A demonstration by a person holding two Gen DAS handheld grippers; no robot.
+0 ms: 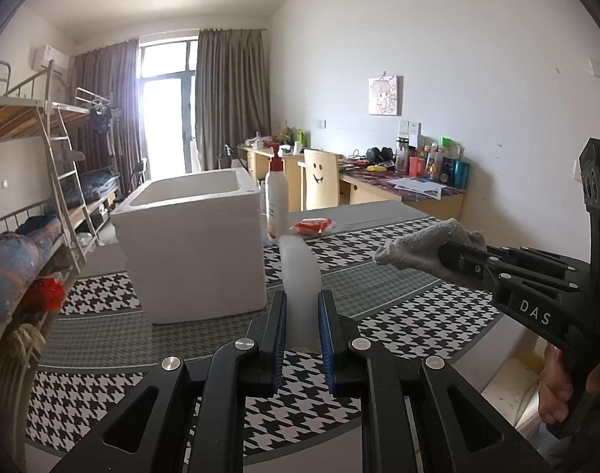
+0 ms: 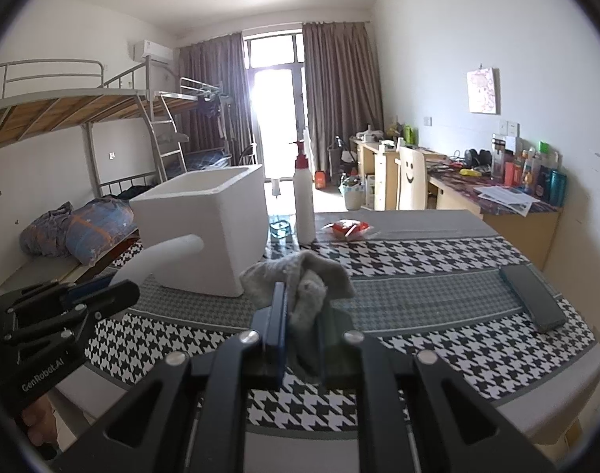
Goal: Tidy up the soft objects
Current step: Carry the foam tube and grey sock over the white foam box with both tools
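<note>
Your left gripper [image 1: 303, 339] is clamped narrow on a pale, translucent white soft piece [image 1: 300, 272]; it curves up and forward out of the jaws, clear of the table. What it is exactly, I can't tell; its surface is blurred in both views.

Your right gripper [image 2: 301, 339] is pinched narrow on a grey fuzzy cloth [image 2: 300, 280]. The cloth bunches over the fingertips and hides the right-hand pad in the right wrist view. From the left wrist view the same cloth [image 1: 422, 248] hangs off the tips, above the table.

Both grippers sit side by side, near each other but apart, over the near part of the houndstooth tablecloth [image 1: 398, 311].

Room to move:
- White foam box [image 1: 193, 244] stands ahead-left, open top, its near corner close to the left gripper's load. Inside not visible.
- Pump bottle [image 1: 277, 201] upright just right of the box, near the table's far edge.
- Red-and-white packet [image 1: 313, 225] lies beside the bottle.
- Dark flat slab [image 2: 532, 299] lies near the right table edge, partly over it by the look; can't tell what it is.
- Cloth centre between box and slab is bare.

Cut off: near table edge is under the gripper bodies. Your hand [image 1: 556, 386] shows only partly, at the frame's rim.
</note>
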